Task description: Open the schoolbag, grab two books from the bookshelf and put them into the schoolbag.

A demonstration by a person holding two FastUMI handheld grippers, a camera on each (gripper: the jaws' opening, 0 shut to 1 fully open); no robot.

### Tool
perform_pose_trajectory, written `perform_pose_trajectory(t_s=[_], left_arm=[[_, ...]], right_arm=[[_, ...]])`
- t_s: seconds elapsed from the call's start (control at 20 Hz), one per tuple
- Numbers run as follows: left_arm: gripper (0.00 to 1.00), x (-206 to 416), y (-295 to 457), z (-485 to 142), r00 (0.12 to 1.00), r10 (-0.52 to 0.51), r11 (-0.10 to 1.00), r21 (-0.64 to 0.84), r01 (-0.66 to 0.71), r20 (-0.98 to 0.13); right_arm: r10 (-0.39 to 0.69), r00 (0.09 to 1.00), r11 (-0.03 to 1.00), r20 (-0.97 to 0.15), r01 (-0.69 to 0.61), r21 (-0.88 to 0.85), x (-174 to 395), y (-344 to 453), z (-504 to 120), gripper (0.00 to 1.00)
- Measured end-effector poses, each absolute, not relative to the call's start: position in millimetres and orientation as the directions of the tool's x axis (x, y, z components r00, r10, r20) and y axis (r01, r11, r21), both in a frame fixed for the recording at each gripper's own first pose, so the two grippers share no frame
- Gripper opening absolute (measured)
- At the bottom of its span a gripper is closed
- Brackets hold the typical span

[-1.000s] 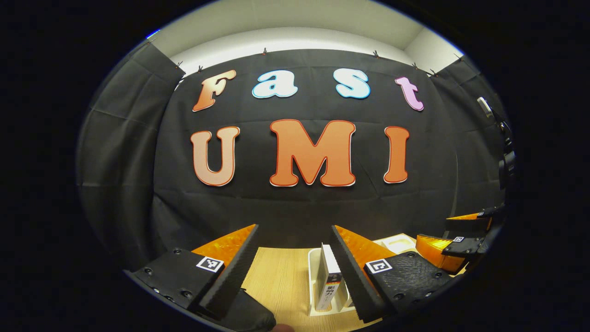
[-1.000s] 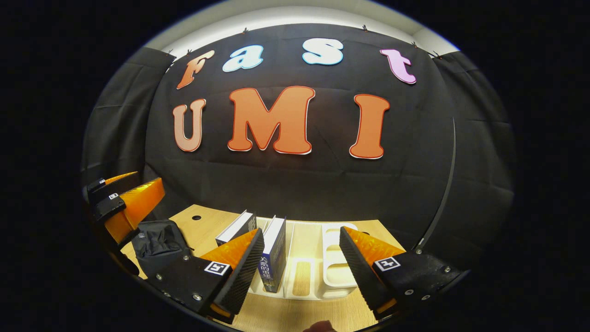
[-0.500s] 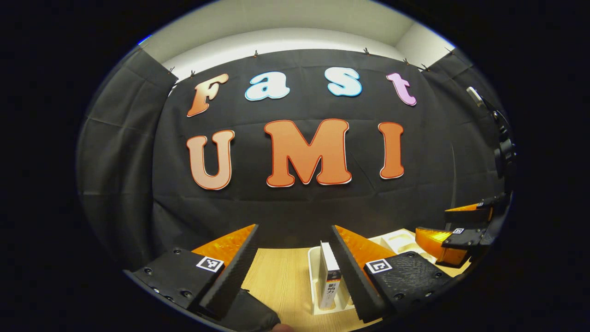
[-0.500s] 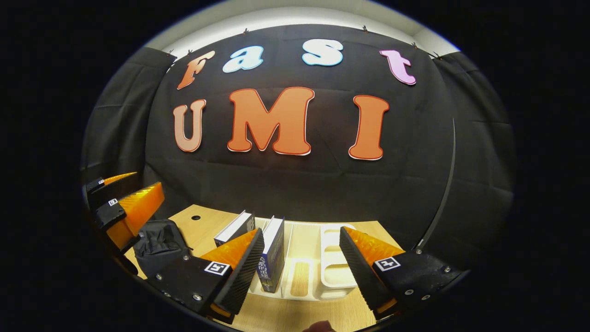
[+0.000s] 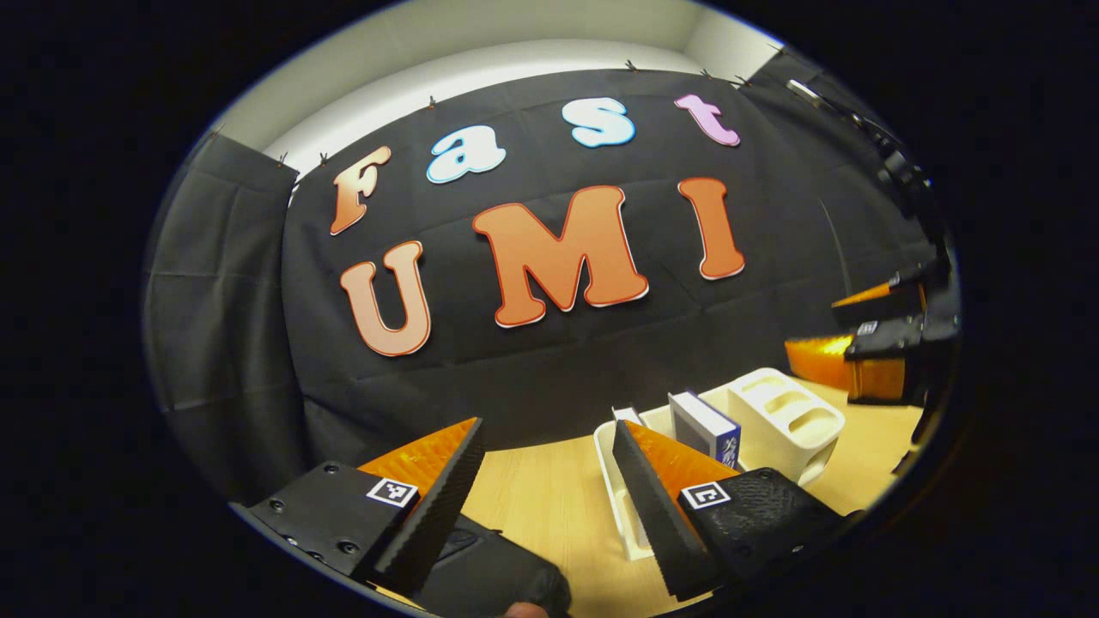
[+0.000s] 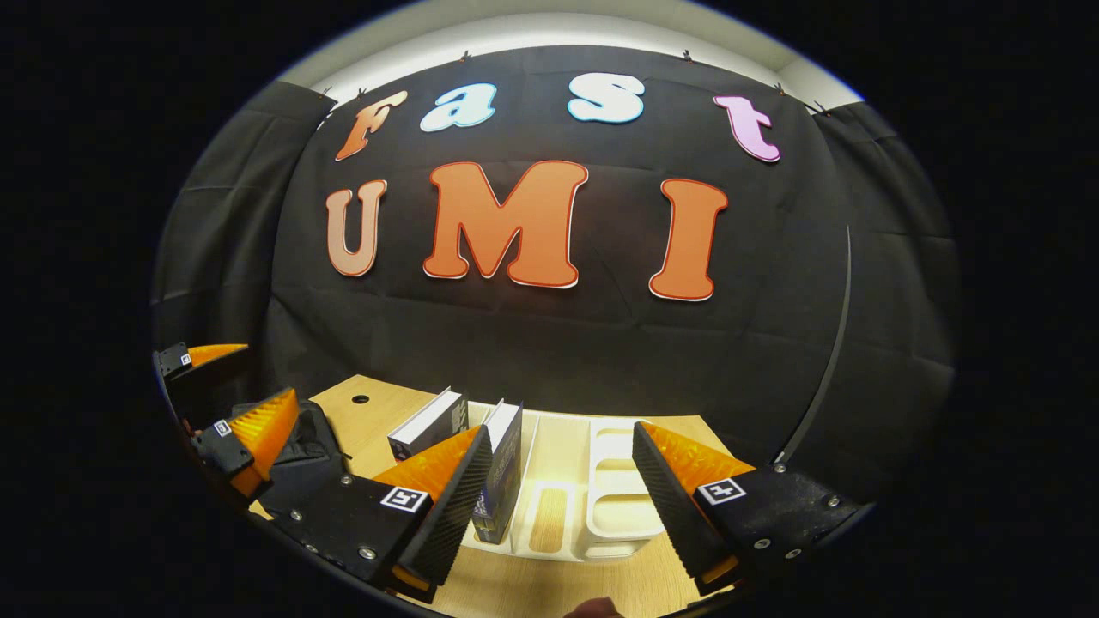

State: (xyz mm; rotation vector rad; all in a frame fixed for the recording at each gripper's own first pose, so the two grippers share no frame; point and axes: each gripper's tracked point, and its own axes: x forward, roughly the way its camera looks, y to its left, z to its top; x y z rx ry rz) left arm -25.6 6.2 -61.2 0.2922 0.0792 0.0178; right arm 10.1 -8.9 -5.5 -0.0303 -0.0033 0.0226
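- Schoolbag (image 6: 292,442), dark and soft, is lying at the left end of the wooden surface (image 6: 549,592); in the left gripper view it is showing just under the left gripper (image 5: 549,489).
- White bookshelf (image 6: 601,506) is standing on the surface to the right of the schoolbag, well apart from it.
- Two books are standing in the bookshelf's left slots: the white-covered book (image 6: 425,425) is leaning left, the blue book (image 6: 498,472) is standing nearly upright beside it.
- Left gripper is hovering with jaws spread wide, holding nothing.
- Right gripper (image 6: 558,498) is hovering before the bookshelf, jaws likewise wide apart and empty.
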Motion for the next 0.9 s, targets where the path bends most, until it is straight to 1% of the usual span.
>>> perform_pose_trajectory(t_s=[0.15,0.2,0.25,0.4,0.7,0.9], left_arm=[[0.95,-32,17,-87,0.992,0.061,0.928,0.372,-0.016,-0.109],[0.96,-34,21,-95,0.99,0.071,0.917,0.398,-0.016,-0.125],[0.99,-37,24,-106,0.987,0.084,0.905,0.425,-0.018,-0.136],[0.98,-44,35,-138,0.975,0.124,0.873,0.487,-0.02,-0.182],[0.98,-60,60,-202,0.938,0.197,0.799,0.601,0.015,-0.286],[0.98,-73,76,-241,0.907,0.243,0.758,0.65,0.044,-0.345]], right_arm=[[0.018,1.0,0.999,0.006,-0.018,-0.038,11,-15,-7,0.98],[0.019,1.0,0.999,0.004,-0.019,-0.039,12,-16,-7,0.98],[0.018,1.0,0.999,0.0,-0.018,-0.038,13,-17,-9,0.98],[0.023,1.0,0.999,-0.005,-0.023,-0.033,16,-21,-10,0.98],[0.027,1.0,0.999,-0.013,-0.028,-0.039,19,-27,-16,0.98],[0.034,0.999,0.999,-0.022,-0.034,-0.036,21,-30,-19,0.98]])
